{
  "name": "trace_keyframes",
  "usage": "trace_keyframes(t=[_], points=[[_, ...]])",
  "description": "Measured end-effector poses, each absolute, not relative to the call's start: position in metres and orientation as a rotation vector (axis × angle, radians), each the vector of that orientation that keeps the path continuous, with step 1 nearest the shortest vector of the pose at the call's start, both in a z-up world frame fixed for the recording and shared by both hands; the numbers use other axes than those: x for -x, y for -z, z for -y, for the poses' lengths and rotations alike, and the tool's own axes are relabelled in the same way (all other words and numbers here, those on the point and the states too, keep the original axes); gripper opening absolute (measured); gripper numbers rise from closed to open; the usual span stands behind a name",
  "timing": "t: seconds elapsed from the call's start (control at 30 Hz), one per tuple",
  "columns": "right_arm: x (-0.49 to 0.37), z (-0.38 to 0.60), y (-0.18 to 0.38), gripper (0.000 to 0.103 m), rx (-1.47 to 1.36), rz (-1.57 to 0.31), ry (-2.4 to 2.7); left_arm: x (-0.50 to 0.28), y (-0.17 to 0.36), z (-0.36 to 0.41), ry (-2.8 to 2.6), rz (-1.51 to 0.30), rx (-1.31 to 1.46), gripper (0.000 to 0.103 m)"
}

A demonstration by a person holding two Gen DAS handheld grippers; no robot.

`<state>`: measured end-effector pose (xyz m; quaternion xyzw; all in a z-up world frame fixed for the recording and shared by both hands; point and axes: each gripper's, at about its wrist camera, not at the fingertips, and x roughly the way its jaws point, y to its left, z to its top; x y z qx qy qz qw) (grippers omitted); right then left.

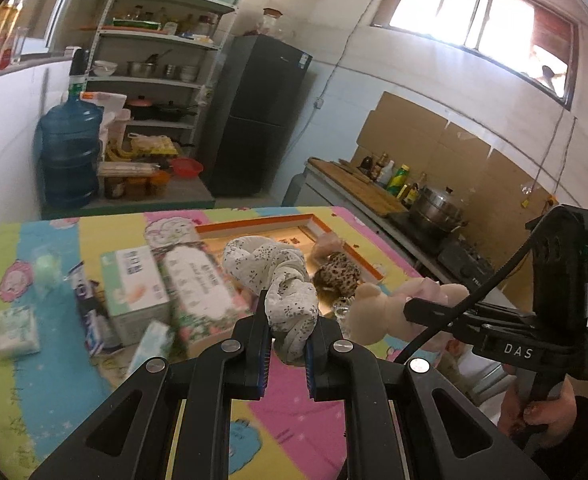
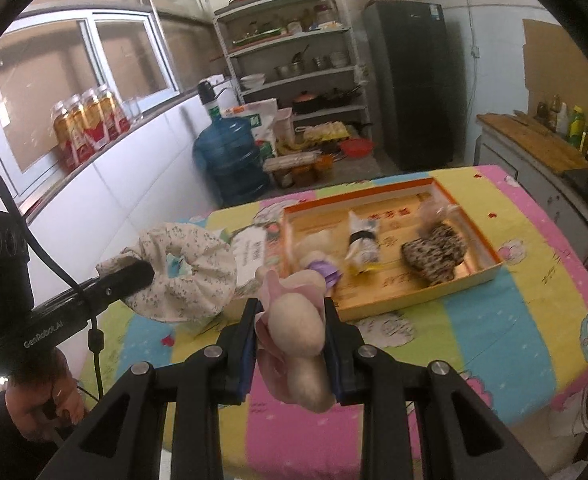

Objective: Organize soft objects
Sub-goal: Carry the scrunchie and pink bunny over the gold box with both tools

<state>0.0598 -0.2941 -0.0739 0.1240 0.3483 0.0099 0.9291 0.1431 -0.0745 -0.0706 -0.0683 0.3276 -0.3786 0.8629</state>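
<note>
My left gripper (image 1: 288, 344) is shut on a white floral fabric scrunchie (image 1: 282, 296) and holds it above the colourful table mat; the scrunchie also shows in the right wrist view (image 2: 186, 276). My right gripper (image 2: 292, 344) is shut on a pink and beige plush toy (image 2: 294, 320), held above the mat just in front of an orange-rimmed shallow box (image 2: 470, 276). The toy also shows in the left wrist view (image 1: 378, 304). In the box lie a leopard-print soft item (image 2: 434, 256), a small wrapped item (image 2: 362, 240) and a pale plush piece (image 2: 314, 242).
Tissue boxes and packs (image 1: 134, 292) lie on the left of the mat (image 1: 302, 420). Beyond the table stand a blue water jug (image 1: 70, 152), a metal shelf rack (image 1: 162, 60) and a black fridge (image 1: 262, 116). A counter with a steel pot (image 1: 438, 204) runs along the right.
</note>
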Motion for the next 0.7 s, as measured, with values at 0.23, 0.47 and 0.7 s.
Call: trace_keyframes(t=[0.23,0.47,0.7], points=[[-0.076,0.34,0.07,0.03,-0.262,-0.69,-0.025,-0.158,0.07,0.12,0.784,-0.688,0.138,0.013],[-0.101,0.385,0.071,0.03,-0.273,-0.686,-0.039,-0.183,0.074,0.169,0.763,-0.701,0.132,0.013],[-0.136,0.418,0.082,0.03,-0.272,-0.691,-0.063,-0.212,0.085,0.213,0.712,-0.718,0.11,0.013]])
